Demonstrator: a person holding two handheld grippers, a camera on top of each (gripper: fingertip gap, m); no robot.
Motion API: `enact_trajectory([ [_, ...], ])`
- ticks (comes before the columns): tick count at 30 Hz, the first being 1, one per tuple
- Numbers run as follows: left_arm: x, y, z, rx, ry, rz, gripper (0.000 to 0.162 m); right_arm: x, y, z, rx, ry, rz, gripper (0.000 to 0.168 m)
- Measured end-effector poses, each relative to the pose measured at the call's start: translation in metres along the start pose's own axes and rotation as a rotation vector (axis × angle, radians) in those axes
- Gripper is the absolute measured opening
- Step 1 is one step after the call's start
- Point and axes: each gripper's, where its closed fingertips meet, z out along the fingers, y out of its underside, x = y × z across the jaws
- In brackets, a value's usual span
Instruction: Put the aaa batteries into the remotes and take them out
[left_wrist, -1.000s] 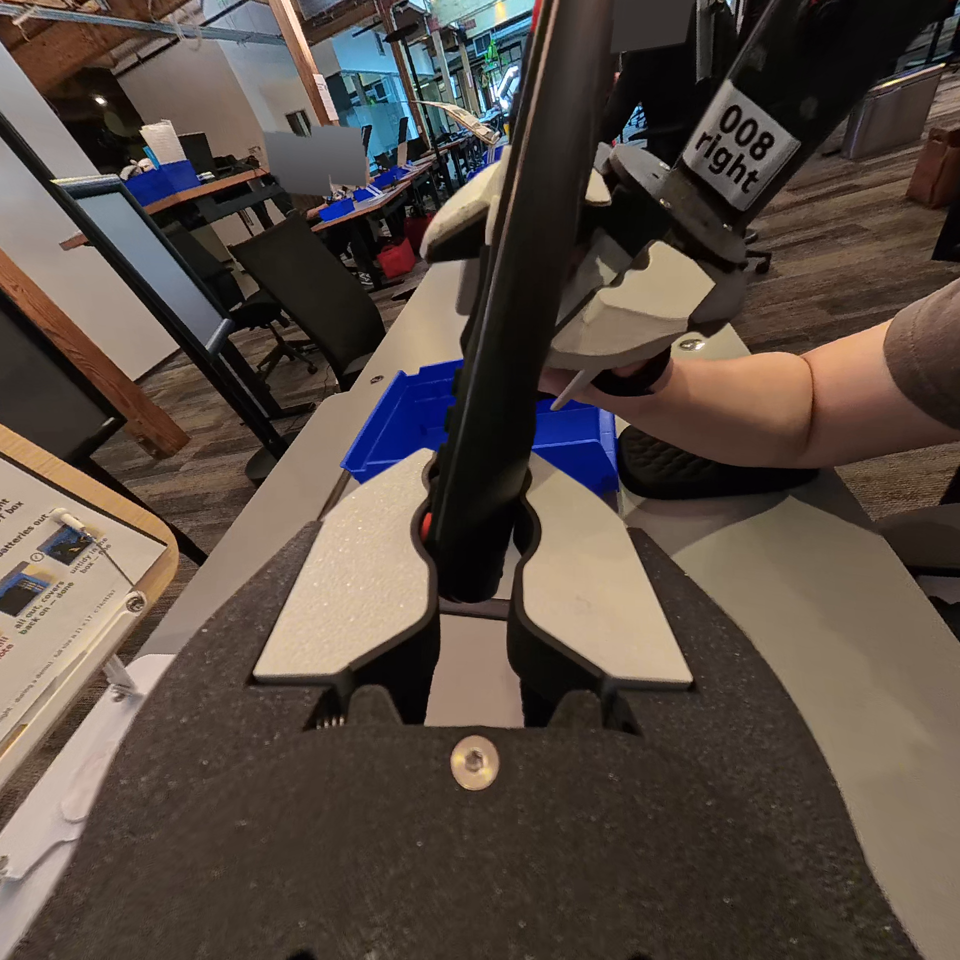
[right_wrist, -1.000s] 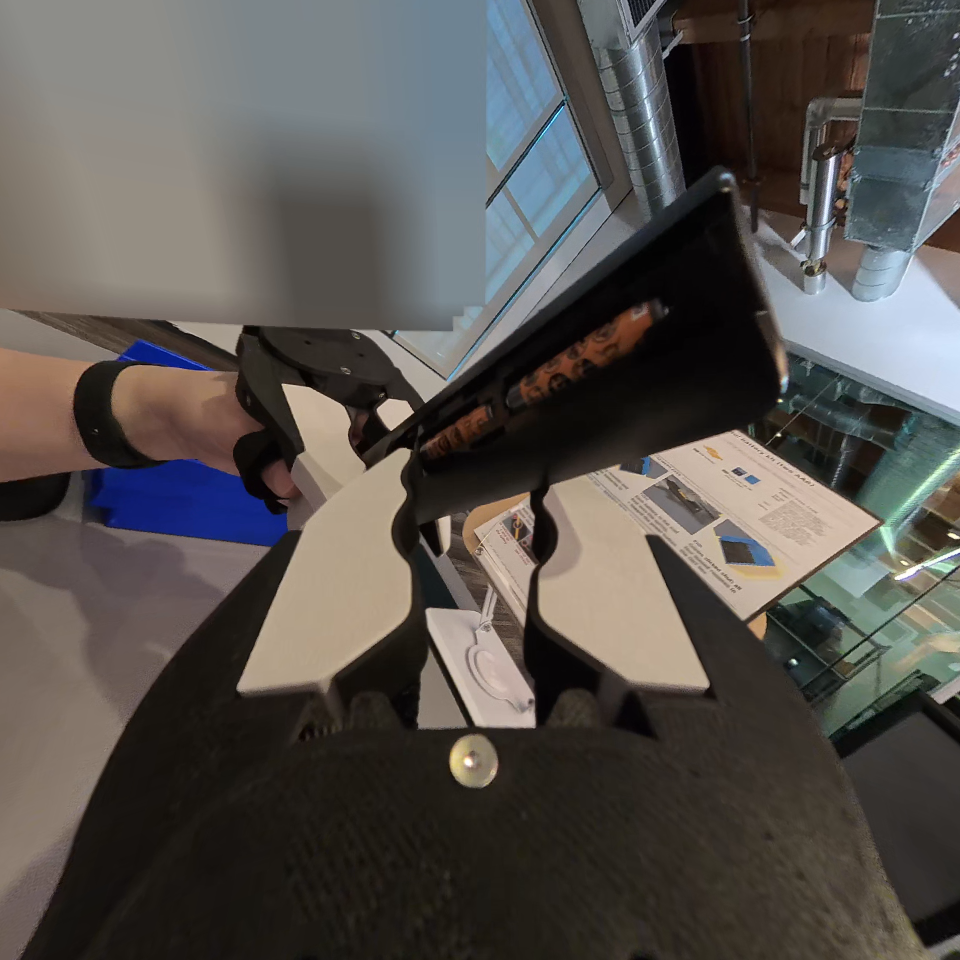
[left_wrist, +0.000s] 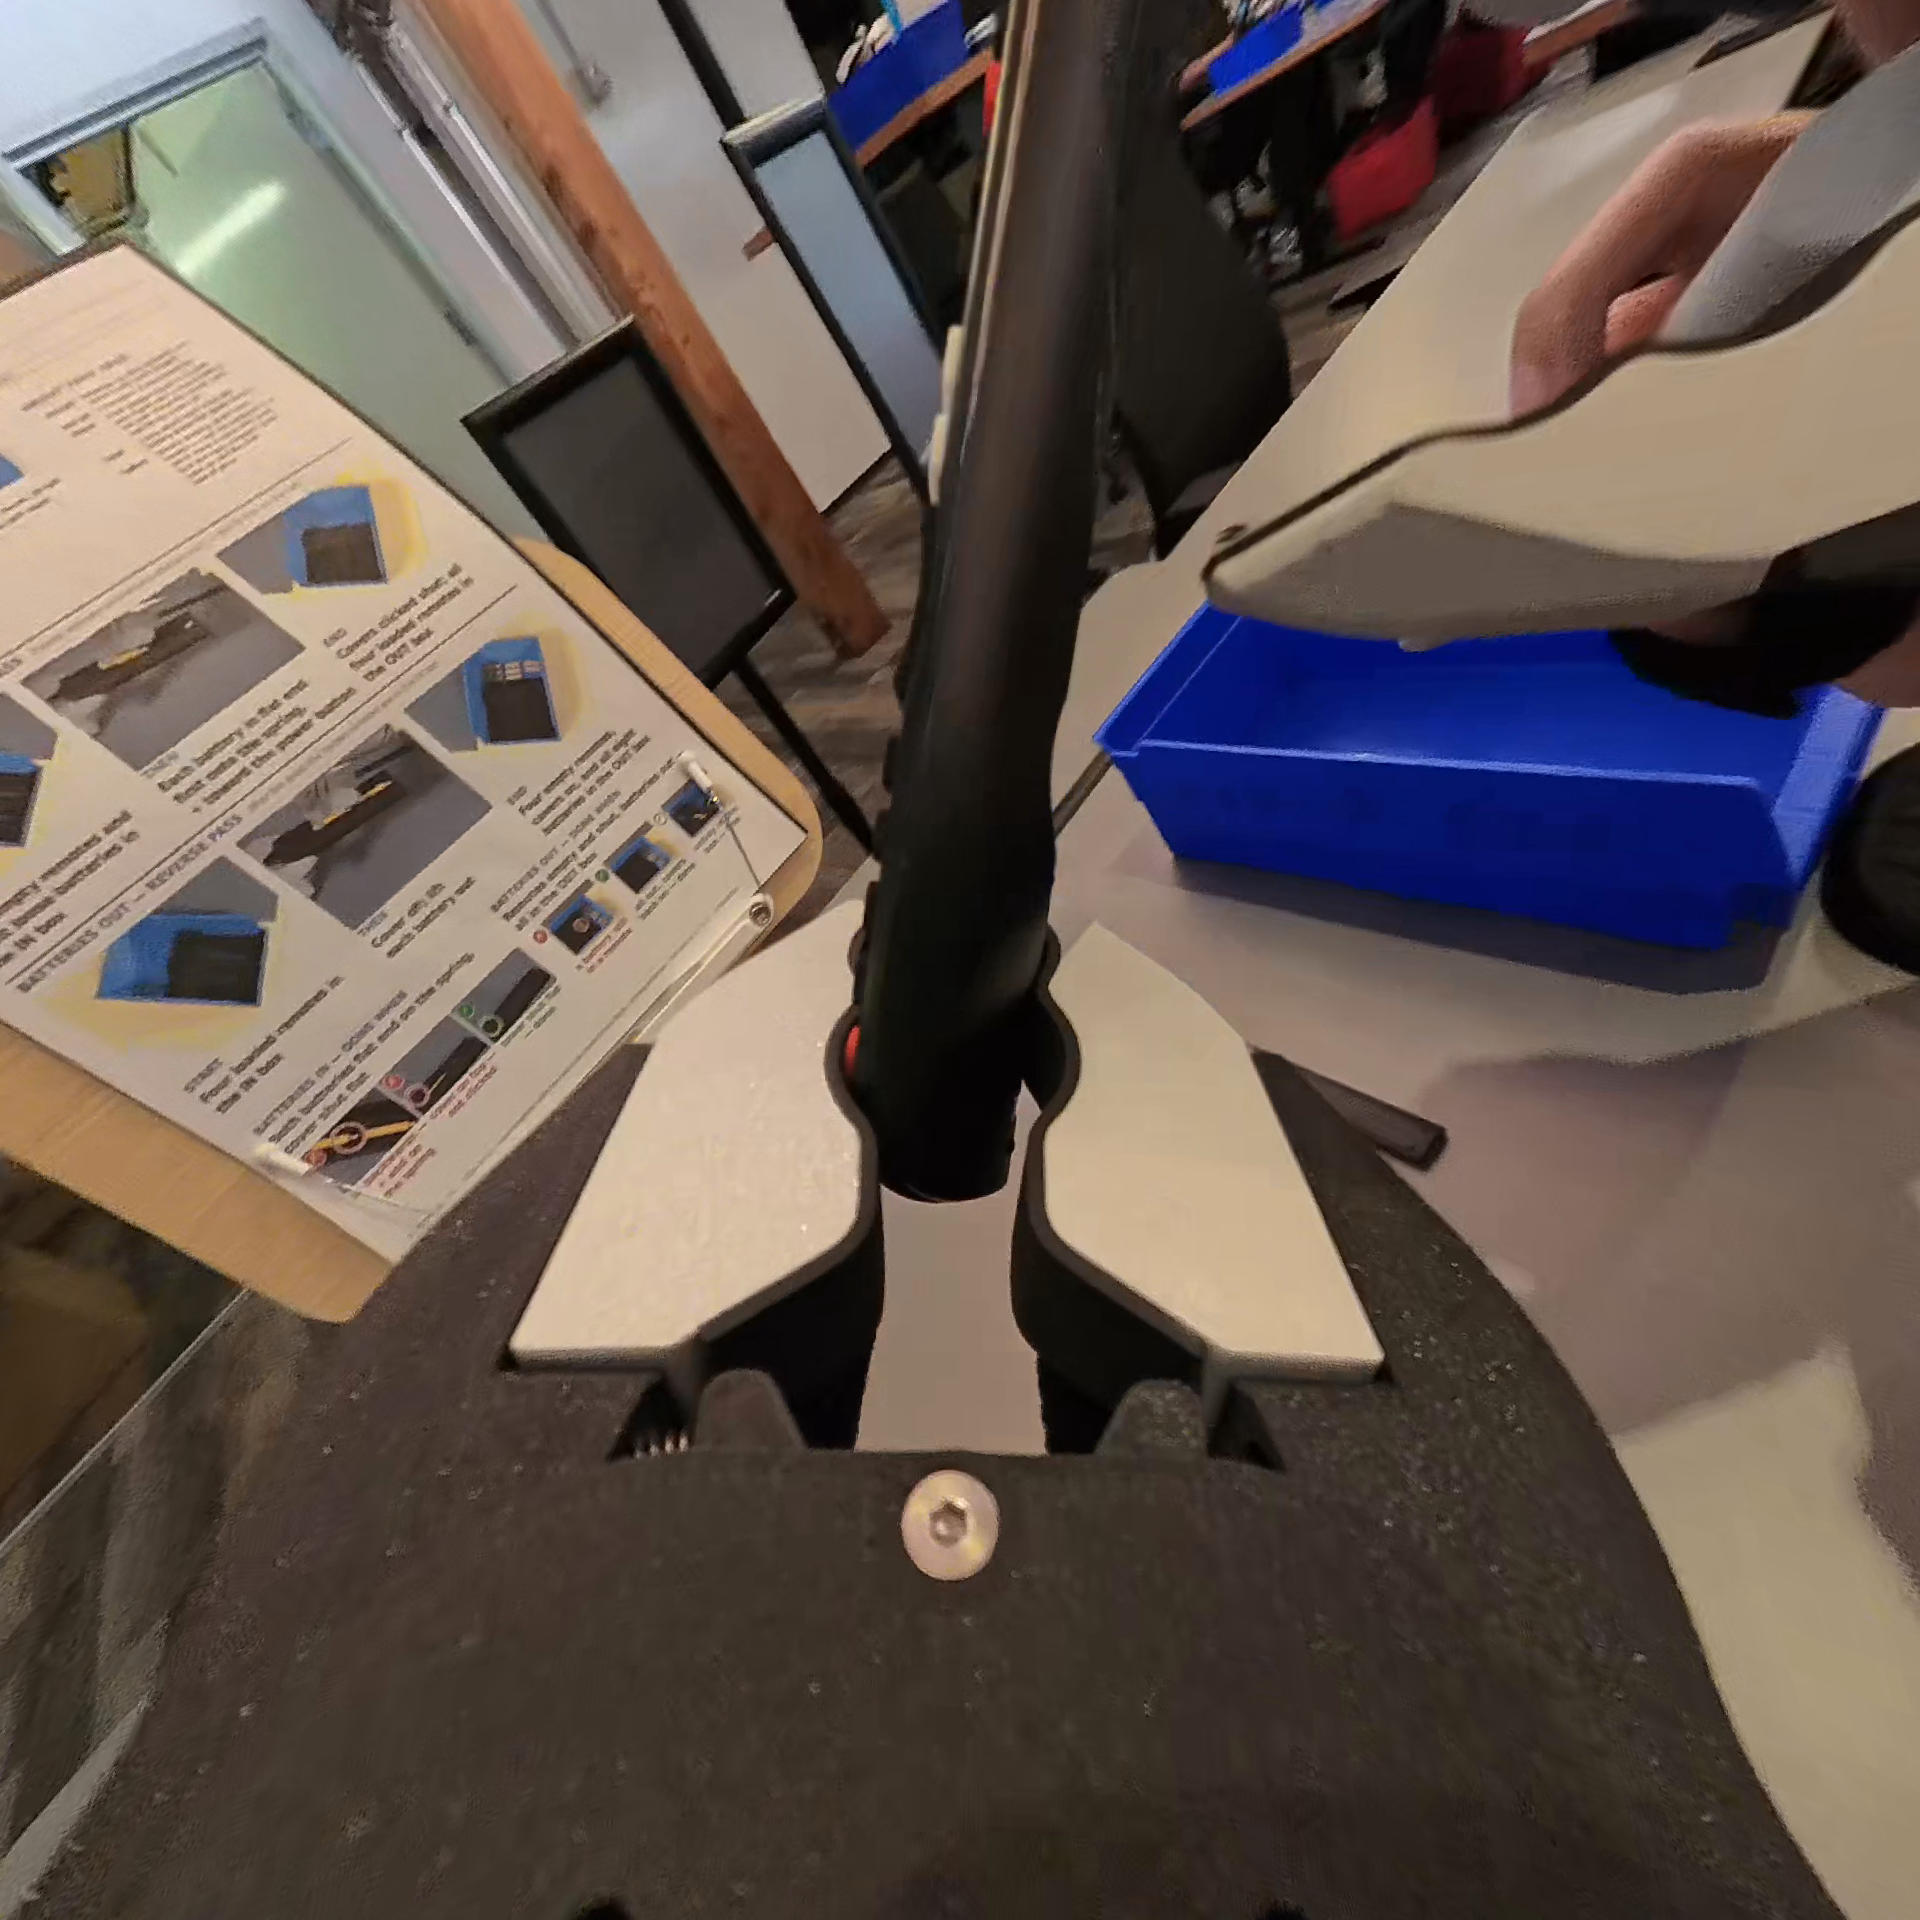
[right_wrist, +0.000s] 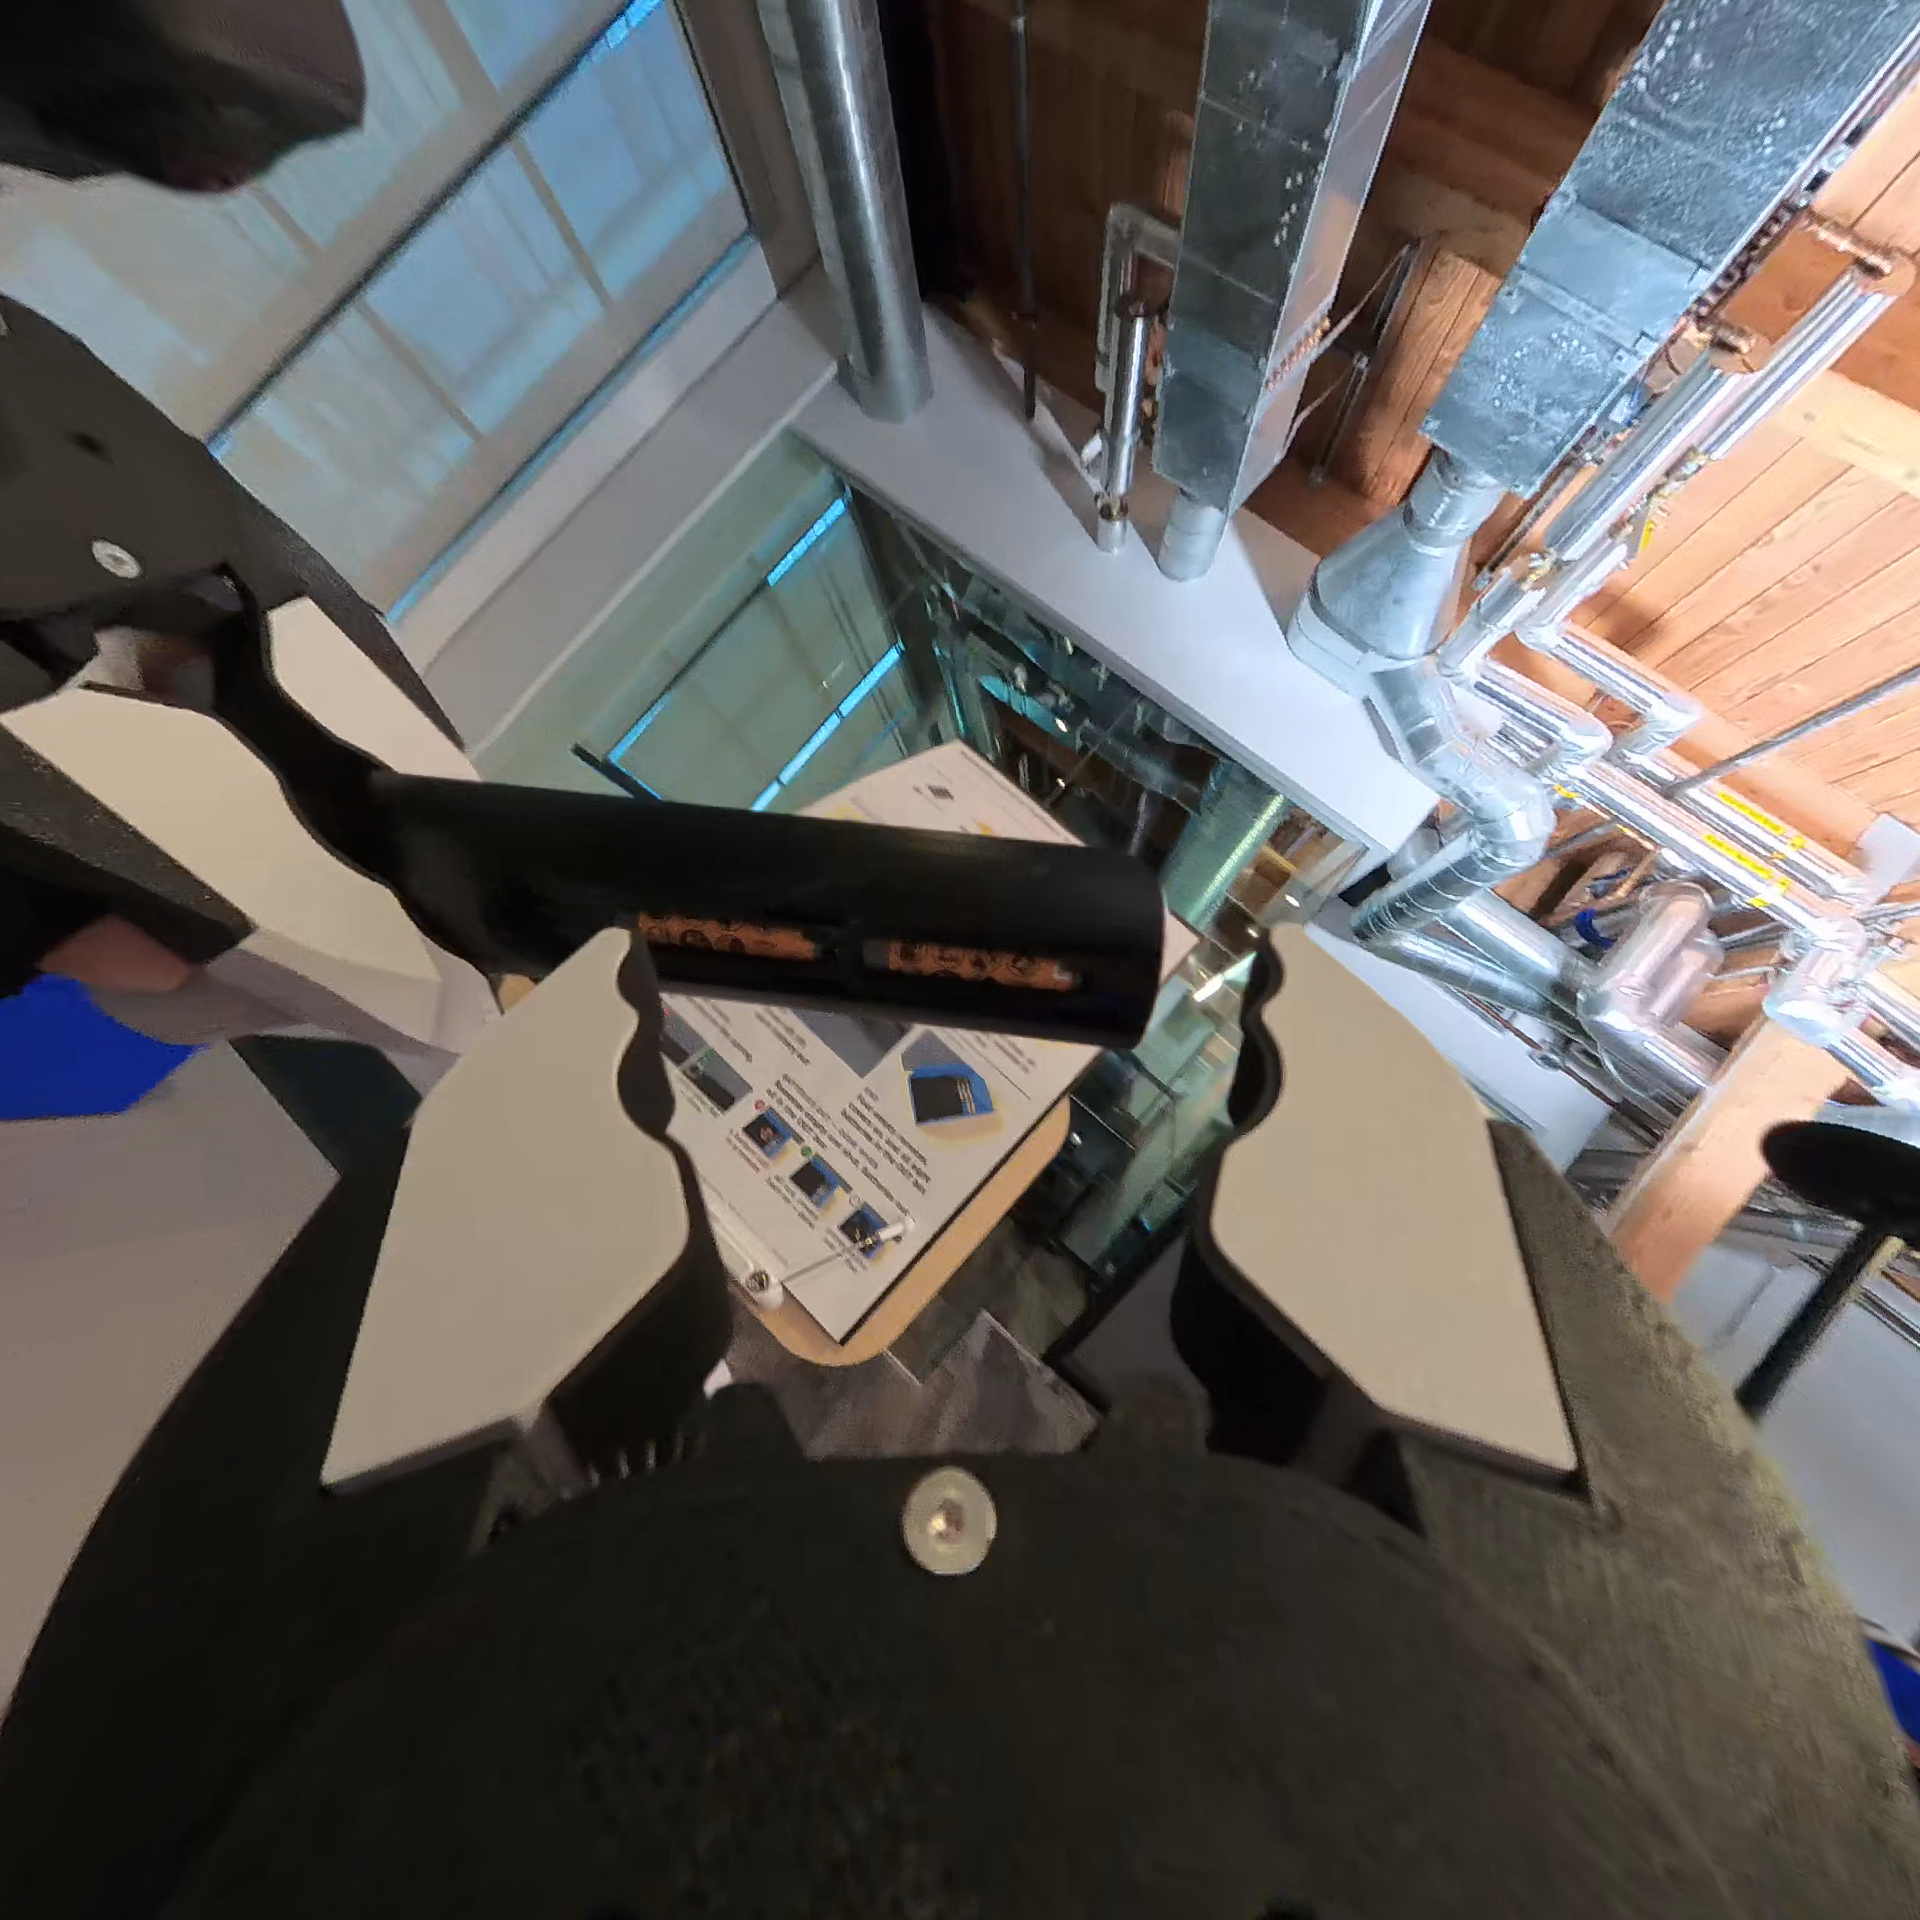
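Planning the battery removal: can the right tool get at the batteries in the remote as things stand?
Probably yes. The right tool is open just under the remote, whose uncovered bay shows the batteries facing it; the left tool holds the far end.

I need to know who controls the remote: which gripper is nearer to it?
Left. The left gripper is shut on the remote; the right gripper is open, with the remote just past its fingertips.
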Motion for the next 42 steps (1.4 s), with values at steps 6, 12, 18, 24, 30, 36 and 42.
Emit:
enact_trajectory([
  [6, 0.006, 0.004, 0.003, -0.044, -0.008, -0.003, 0.024, -0.009, 0.026, 0.011, -0.11, 0.018, -0.008, 0.115],
  [12, 0.007, 0.006, 0.005, -0.054, -0.004, -0.001, 0.024, -0.012, 0.026, 0.011, -0.094, -0.011, 0.016, 0.116],
  [18, 0.009, 0.005, 0.006, -0.052, -0.017, 0.02, 0.024, -0.009, 0.025, 0.01, -0.088, -0.005, 0.043, 0.113],
  [24, 0.01, 0.002, 0.005, -0.042, -0.017, 0.023, 0.024, -0.008, 0.021, 0.008, -0.077, 0.003, 0.068, 0.112],
  [30, 0.01, 0.002, 0.004, -0.039, -0.018, 0.019, 0.024, -0.007, 0.02, 0.007, -0.074, 0.009, 0.066, 0.112],
  [36, 0.011, 0.0, 0.003, -0.03, -0.011, 0.013, 0.024, -0.007, 0.018, 0.006, -0.072, 0.011, 0.064, 0.112],
  [42, 0.012, 0.0, 0.004, -0.027, 0.002, 0.004, 0.024, -0.006, 0.018, 0.006, -0.075, 0.007, 0.052, 0.11],
])
